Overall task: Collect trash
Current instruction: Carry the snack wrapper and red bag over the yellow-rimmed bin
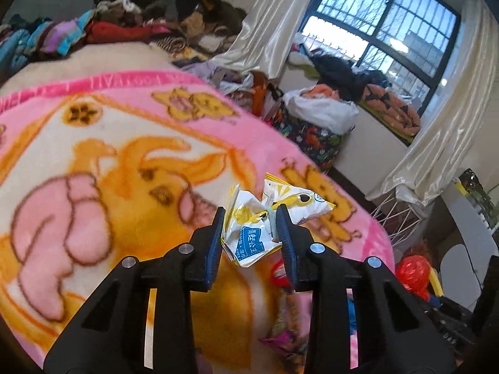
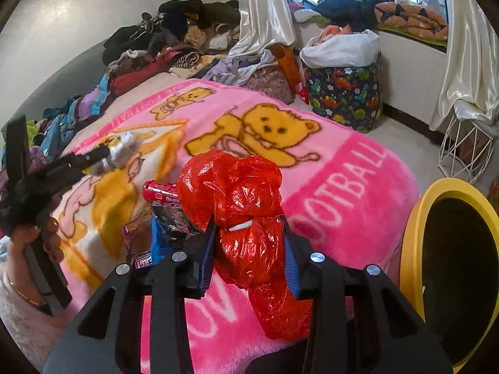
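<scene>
My left gripper [image 1: 251, 215] is shut on a crumpled white and yellow wrapper [image 1: 249, 227] and holds it above the pink blanket [image 1: 124, 143]. It also shows at the left of the right wrist view [image 2: 103, 155]. My right gripper [image 2: 249, 227] is shut on a crumpled red plastic bag [image 2: 243, 199], held above the blanket [image 2: 358, 193]; the bag shows in the left wrist view [image 1: 413, 272] too. Several snack wrappers [image 2: 162, 227] and a red tube [image 2: 159, 191] lie on the blanket left of my right gripper. A yellow bin [image 2: 414, 243] with a dark inside stands at the right.
A pile of clothes [image 2: 174, 40] lies at the bed's far end. A dinosaur-print basket [image 2: 343, 93] stands on the floor by the window wall. A white wire stand [image 2: 464, 146] is under the curtain at the right.
</scene>
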### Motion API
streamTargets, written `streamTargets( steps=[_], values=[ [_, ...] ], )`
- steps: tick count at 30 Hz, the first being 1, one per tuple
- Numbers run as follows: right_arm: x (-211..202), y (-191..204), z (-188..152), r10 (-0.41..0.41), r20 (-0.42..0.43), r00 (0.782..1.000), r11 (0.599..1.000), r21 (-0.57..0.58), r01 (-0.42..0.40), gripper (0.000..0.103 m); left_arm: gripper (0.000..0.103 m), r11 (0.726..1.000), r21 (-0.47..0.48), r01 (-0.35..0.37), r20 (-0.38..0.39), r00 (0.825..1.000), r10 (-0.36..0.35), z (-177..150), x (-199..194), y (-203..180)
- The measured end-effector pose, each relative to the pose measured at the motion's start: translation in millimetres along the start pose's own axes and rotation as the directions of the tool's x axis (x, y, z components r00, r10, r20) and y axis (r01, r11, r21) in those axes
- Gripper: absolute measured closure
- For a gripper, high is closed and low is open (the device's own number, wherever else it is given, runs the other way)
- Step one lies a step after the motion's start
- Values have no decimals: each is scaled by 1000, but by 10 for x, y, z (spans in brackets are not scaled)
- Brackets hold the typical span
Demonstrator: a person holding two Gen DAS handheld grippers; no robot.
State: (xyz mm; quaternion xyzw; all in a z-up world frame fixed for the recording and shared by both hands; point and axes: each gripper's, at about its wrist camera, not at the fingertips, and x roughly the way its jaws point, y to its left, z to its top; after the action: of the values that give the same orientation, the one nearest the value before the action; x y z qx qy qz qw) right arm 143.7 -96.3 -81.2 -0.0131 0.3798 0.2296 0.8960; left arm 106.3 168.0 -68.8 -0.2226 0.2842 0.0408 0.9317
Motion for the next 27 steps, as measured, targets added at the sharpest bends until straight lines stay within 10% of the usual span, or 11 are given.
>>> streamTargets(
  steps=[27],
  values=[
    [-912, -482, 33, -28, 176, 984, 993, 120, 7, 68, 77, 976, 184, 116, 20, 992, -122, -62, -254, -1018]
  ],
)
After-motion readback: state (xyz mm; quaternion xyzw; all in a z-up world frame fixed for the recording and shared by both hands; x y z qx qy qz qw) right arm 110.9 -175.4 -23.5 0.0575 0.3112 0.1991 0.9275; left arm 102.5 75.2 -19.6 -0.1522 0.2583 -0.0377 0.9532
